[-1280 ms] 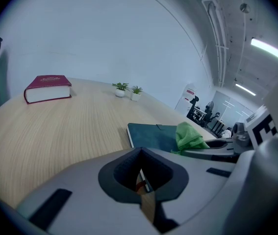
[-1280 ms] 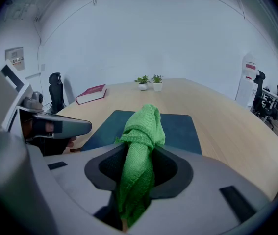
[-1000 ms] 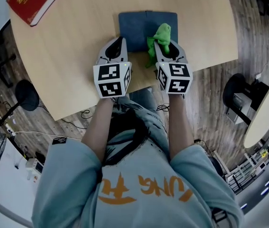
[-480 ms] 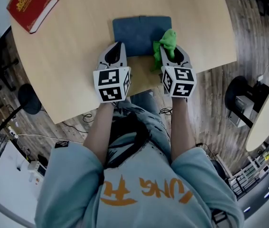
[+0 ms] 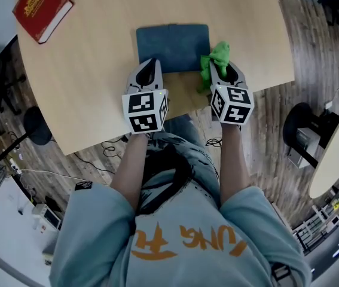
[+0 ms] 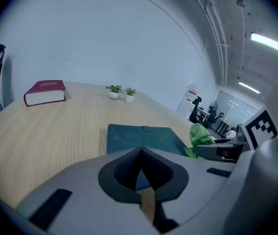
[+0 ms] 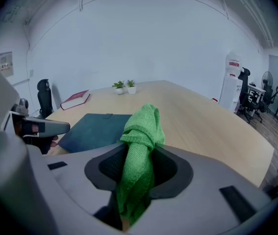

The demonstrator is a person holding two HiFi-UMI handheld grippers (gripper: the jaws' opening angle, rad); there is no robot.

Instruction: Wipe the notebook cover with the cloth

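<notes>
Right gripper (image 7: 139, 166): jaws pinched on a green cloth (image 7: 139, 143), which bunches up above the jaws and hangs in a fold below them; knitted, soft-looking weave

Left gripper (image 6: 139, 156): jaws pressed together at the tips, nothing between them; it sits at the near left corner of the notebook (image 5: 172, 46), contact not clear

Seen from the head, the cloth sits just off the notebook's near right corner, over bare table (image 5: 97, 70); the notebook lies flat and closed, dark blue, matte cover, rectangular, a small tab at its far edge

Table: pale wood grain, rounded edge

Red hardback book (image 5: 42, 9) lies at the far left of the table, well apart from the notebook, gold print on its cover

Two small potted plants (image 6: 120, 92) stand side by side at the far edge

Black chair (image 7: 44, 97) beyond the table; nothing lies between the cloth and the notebook
</notes>
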